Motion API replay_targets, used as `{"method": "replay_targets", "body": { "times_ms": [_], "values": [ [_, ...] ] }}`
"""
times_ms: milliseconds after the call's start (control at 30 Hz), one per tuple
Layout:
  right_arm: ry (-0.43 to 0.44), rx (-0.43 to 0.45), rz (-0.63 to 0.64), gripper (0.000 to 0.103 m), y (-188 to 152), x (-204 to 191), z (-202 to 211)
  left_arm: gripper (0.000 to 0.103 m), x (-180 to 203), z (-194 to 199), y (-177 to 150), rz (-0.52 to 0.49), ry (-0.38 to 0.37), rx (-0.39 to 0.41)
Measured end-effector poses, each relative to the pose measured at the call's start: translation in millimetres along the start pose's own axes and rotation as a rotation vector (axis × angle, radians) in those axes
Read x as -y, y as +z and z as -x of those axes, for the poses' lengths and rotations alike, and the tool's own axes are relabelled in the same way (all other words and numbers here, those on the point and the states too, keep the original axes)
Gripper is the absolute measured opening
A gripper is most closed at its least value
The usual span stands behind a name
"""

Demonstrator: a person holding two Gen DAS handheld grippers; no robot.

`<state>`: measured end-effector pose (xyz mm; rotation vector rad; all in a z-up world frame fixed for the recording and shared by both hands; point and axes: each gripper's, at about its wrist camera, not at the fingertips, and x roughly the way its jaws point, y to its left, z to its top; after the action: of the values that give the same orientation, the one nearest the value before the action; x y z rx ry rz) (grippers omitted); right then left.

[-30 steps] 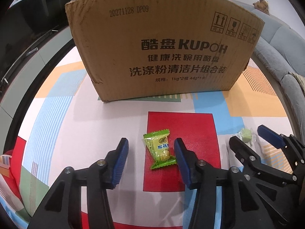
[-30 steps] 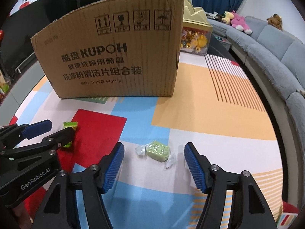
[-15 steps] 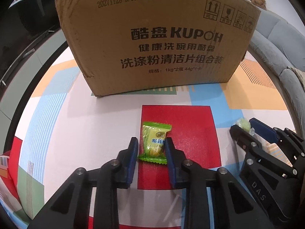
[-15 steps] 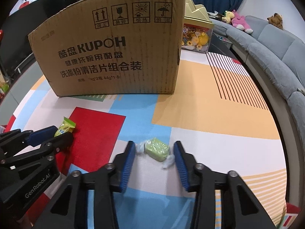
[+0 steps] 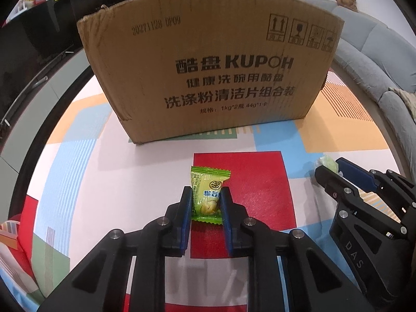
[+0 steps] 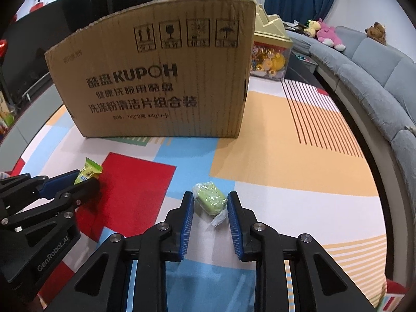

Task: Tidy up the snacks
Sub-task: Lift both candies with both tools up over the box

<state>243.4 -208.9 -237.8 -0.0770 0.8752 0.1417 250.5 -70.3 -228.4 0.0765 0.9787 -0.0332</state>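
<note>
On patterned mat (image 5: 78, 161), left fingers (image 5: 188, 202) gripping green packet (image 5: 208, 195); right fingers (image 6: 191, 208) gripping pale-green candy (image 6: 211, 200)

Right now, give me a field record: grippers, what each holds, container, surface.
left gripper: shut on green printed candy packet, over the mat's red patch
right gripper: shut on pale green clear-wrapped candy
container: KUPOH cardboard box, upright behind both candies, inside hidden
surface: multicolour patterned mat
background: grey sofa
</note>
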Motion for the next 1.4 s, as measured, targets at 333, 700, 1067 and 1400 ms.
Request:
{"method": "replay_targets", "body": {
  "times_ms": [333,700,1067,1400],
  "values": [
    [-0.014,0.065,0.0,0.028,13.4,-3.3,30.6,0.021,4.6,34.0,1.2,-0.009,0.013,0.063],
    [-0.023,0.138,-0.004,0.028,27.8,-8.2,70.0,0.021,-6.3,79.9,18.7,0.001,0.021,0.136],
    [-0.031,0.187,0.007,0.028,45.9,-16.0,101.6,0.021,-18.0,111.3,27.5,0.026,0.023,0.198],
    [-0.026,0.232,0.013,0.028,68.3,-21.4,125.0,0.021,-28.4,131.7,45.2,0.059,0.018,0.235]
  ]
}}
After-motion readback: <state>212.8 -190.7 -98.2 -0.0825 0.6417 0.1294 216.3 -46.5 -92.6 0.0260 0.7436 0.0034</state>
